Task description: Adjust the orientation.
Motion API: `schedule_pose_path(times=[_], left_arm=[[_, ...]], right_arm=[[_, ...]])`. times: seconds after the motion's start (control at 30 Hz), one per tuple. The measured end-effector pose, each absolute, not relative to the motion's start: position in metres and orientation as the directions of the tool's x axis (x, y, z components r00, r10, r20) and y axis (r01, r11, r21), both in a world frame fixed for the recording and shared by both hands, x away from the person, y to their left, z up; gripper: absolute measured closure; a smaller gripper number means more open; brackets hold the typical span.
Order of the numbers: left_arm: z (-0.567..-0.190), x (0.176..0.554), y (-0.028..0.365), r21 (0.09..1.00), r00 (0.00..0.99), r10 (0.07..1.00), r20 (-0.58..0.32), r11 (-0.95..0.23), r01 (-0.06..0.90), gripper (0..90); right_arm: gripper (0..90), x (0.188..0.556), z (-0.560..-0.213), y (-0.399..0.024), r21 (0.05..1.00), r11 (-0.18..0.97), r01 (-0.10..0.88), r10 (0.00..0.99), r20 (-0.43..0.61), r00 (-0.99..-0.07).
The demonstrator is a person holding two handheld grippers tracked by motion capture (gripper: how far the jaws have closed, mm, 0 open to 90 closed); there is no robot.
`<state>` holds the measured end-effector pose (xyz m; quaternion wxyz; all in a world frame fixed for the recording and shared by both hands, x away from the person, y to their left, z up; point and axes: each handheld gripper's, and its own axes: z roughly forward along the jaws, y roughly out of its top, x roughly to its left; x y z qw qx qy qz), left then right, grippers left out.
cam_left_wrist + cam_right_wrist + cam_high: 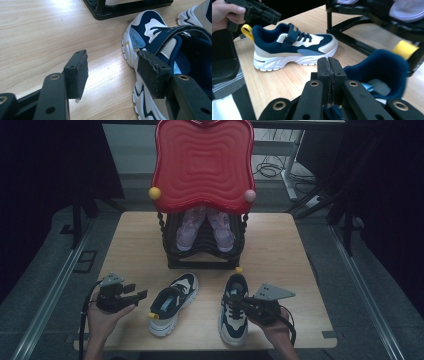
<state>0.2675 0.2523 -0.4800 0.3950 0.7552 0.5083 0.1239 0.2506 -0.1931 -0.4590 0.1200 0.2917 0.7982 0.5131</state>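
Two navy-and-white sneakers lie on the wooden table (285, 245). The left shoe (172, 302) points toward the rack, with a yellow heel loop. Just left of it my left gripper (137, 291) is held open with nothing between its pads; in the left gripper view the gripper (112, 57) sits beside that shoe (150, 32). The right shoe (232, 320) points toward me. My right gripper (234, 299) rests over its opening. In the right gripper view the gripper (329, 61) has its pads pressed together beside the blue collar (382, 70), apparently pinching a thin edge of that shoe.
A black rack (202, 260) stands at the table's middle back, holding a pair of pink shoes (205, 227) under a red wavy tray (202, 160). Bare wood lies left and right of the rack. The table's front edge is close to both hands.
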Motion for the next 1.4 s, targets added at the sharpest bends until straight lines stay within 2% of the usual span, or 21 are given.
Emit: schedule_pose_path(times=[0.3, 0.57, 0.83, 0.93, 1.4], left_arm=[[-0.485, 0.269, 0.249, 0.705, 0.449, 0.871, -0.2, -0.19, 0.683, 41.4], [-0.488, 0.27, 0.248, 0.697, 0.451, 0.87, -0.201, -0.196, 0.689, 41.3], [-0.49, 0.27, 0.248, 0.697, 0.45, 0.872, -0.196, -0.199, 0.689, 41.6], [-0.489, 0.27, 0.248, 0.7, 0.449, 0.871, -0.198, -0.195, 0.687, 41.7], [-0.494, 0.272, 0.246, 0.685, 0.453, 0.868, -0.204, -0.204, 0.699, 41.6]], right_arm=[[89.2, 0.24, -0.466, -0.182, 0.873, 0.327, 0.362, 0.564, 0.127, -0.816], [89.2, 0.228, -0.486, -0.171, 0.828, 0.383, 0.41, 0.544, 0.157, -0.824], [89.2, 0.221, -0.496, -0.155, 0.79, 0.458, 0.409, 0.529, 0.128, -0.839], [89.5, 0.217, -0.501, -0.152, 0.755, 0.517, 0.404, 0.533, 0.086, -0.842], [89.7, 0.213, -0.498, -0.167, 0.748, 0.515, 0.419, 0.546, 0.091, -0.833]])
